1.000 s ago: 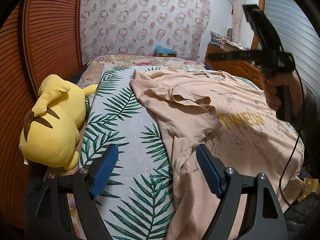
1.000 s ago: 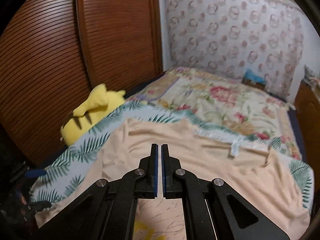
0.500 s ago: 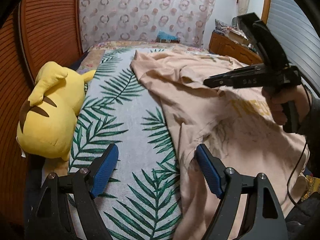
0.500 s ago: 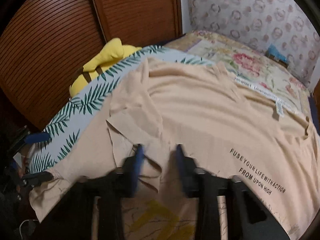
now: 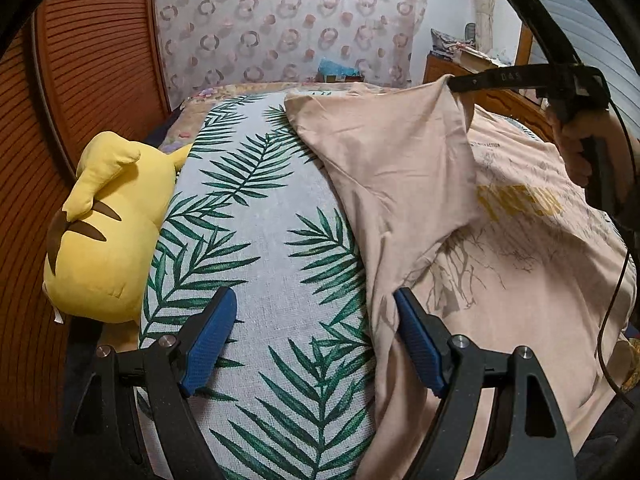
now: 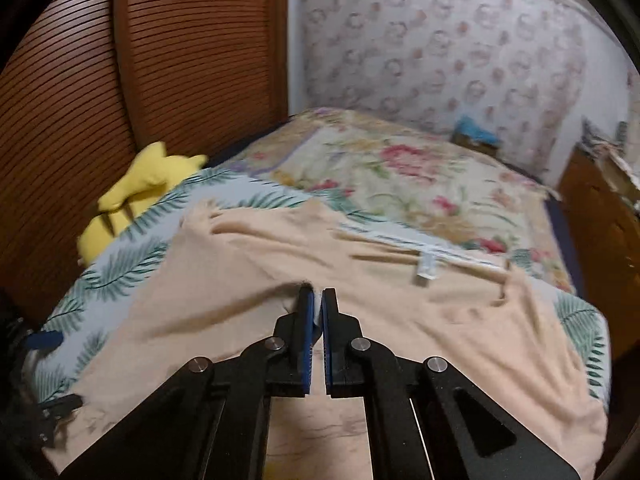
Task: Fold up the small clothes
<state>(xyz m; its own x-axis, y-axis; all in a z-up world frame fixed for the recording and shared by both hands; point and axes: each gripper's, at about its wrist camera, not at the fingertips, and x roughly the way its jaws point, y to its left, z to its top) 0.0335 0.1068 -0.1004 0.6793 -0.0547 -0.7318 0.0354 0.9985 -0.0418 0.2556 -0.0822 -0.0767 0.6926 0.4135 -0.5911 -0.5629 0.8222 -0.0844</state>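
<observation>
A peach T-shirt (image 5: 500,280) with a yellow print and a grey tree drawing lies spread on the bed. Its sleeve (image 5: 400,152) is pulled up into a tent by my right gripper (image 5: 452,80), which a hand holds at the upper right. In the right wrist view that gripper (image 6: 316,300) is shut, with a pinch of the shirt's (image 6: 440,320) cloth at its tips. My left gripper (image 5: 314,300) hangs open low over the shirt's left edge. Its right pad is above the cloth and its left pad is above the leaf-print sheet (image 5: 260,220). Nothing is between its fingers.
A yellow plush toy (image 5: 104,240) lies at the bed's left edge against a slatted wooden door (image 5: 80,100). A floral blanket (image 6: 400,168) covers the far end of the bed. A wooden dresser (image 5: 460,68) stands at the back right. A cable hangs from the right gripper.
The right gripper came down onto the crumpled sleeve with its jaws apart, then shut on it and drew it up. The left gripper sank a little towards the bed and stayed open.
</observation>
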